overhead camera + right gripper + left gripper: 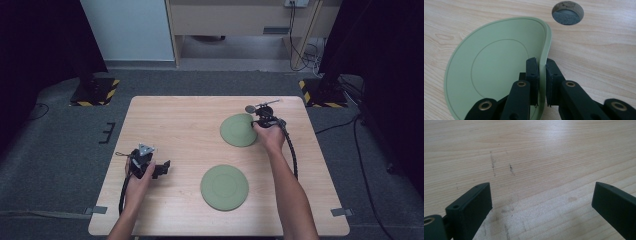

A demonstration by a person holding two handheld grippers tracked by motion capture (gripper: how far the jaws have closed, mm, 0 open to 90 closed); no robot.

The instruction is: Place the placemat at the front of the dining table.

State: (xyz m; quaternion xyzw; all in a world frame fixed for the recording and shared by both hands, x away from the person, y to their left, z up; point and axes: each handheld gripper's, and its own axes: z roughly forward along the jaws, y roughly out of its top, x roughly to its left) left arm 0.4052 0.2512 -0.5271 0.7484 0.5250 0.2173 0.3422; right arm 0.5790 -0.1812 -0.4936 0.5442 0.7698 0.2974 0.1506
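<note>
Counter [175, 120]: pale wood, straight grain, rectangular; a round cable hole [567, 12] near the far right edge.

Far plate [239, 130]: flat green disc, matte and flexible, far right of the counter; its right rim is curled up off the wood, likely to lift it.

Near plate [224, 187]: matching disc, lying flat near the front.

Right hand-held gripper [542, 75]: black jaws pinched on the far plate's raised rim.

Left hand-held gripper [541, 197]: jaws wide apart, holding nothing, resting at the left.
</note>
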